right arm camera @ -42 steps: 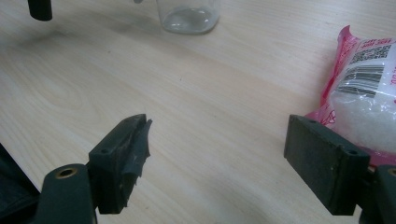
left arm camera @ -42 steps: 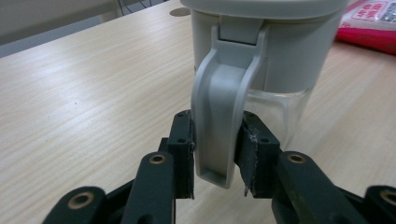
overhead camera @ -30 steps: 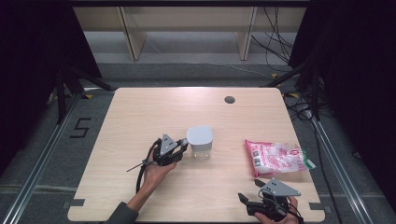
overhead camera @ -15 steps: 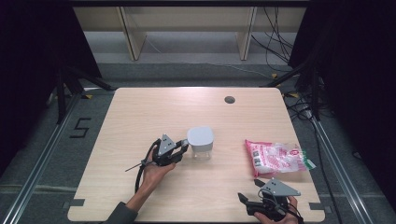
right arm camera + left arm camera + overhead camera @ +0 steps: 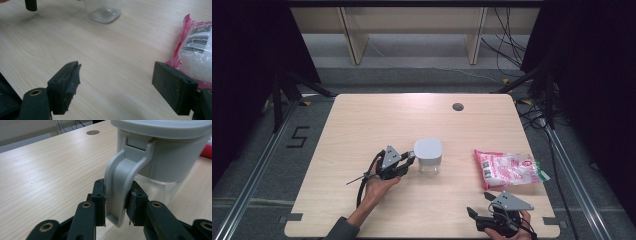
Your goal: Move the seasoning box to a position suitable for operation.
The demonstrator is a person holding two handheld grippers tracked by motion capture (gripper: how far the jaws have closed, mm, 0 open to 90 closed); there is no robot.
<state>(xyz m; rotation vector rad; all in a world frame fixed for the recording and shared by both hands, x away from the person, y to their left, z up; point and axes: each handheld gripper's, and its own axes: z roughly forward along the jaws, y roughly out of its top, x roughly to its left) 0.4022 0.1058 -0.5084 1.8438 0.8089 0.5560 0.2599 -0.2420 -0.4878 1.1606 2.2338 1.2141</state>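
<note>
The left tongs grip the latch of the lidded jar at the table's middle. Pull the latch outward steadily, without tipping the jar. At near right, the right tongs gape wide beside the pink bag.

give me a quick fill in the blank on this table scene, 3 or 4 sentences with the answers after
1. The left gripper is shut on the container's grey ____.
2. The container has clear walls and a grey ____ on top.
3. The right gripper stands ____, holding nothing.
4. The bag lying right of the container is mostly ____ in colour.

Missing words: handle; lid; open; pink
</note>
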